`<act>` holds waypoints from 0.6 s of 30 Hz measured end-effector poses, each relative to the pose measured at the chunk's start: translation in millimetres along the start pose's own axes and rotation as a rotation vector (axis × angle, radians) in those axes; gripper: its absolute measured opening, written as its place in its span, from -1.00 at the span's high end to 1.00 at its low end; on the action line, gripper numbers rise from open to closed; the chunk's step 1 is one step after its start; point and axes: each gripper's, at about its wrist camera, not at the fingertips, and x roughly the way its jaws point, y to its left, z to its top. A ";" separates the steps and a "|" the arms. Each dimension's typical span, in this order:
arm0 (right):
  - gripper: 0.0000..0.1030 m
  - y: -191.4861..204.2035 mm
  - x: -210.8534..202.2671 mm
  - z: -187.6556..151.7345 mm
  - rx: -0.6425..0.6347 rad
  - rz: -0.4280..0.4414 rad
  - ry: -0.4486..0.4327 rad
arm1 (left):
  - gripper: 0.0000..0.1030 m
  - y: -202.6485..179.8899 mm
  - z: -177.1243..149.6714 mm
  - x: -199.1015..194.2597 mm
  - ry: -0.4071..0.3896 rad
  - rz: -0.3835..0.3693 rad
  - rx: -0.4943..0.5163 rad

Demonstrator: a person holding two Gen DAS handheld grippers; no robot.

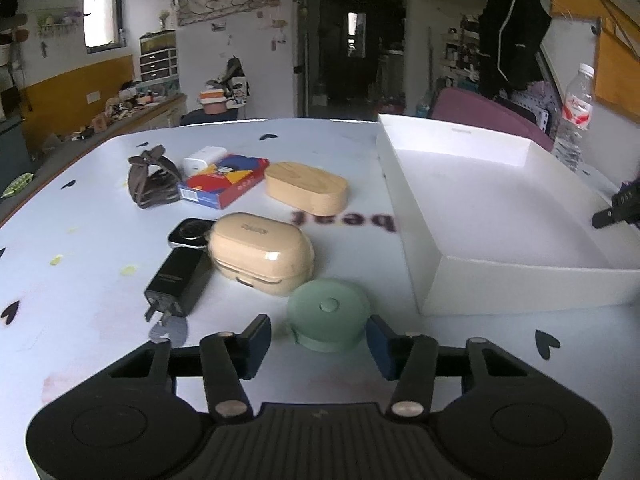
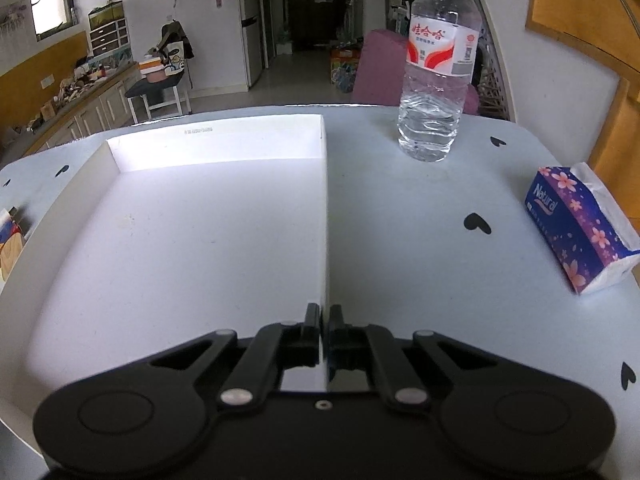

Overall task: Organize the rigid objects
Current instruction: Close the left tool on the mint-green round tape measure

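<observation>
My left gripper [image 1: 318, 330] is open, its fingers on either side of a round green tape measure [image 1: 328, 312] on the table. Beyond it lie a beige case [image 1: 262, 258], a black charger [image 1: 180, 282], a round black puck [image 1: 191, 232], a wooden box [image 1: 306, 188], a red and blue card box [image 1: 224, 180], a white charger [image 1: 203, 159] and a brown strap [image 1: 150, 178]. The white shallow box [image 1: 432, 216] stands to the right, empty. My right gripper [image 2: 325, 316] is shut on the box's right wall [image 2: 325, 216].
A water bottle [image 2: 438, 60] stands behind the box on the right. A tissue pack [image 2: 580, 228] lies at the table's right edge. The table's far edge runs just behind the box.
</observation>
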 end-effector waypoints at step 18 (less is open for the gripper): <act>0.91 0.5 0.8 -0.6 -0.001 0.000 0.000 | 0.03 -8.1 3.5 4.8 -0.044 -0.010 0.017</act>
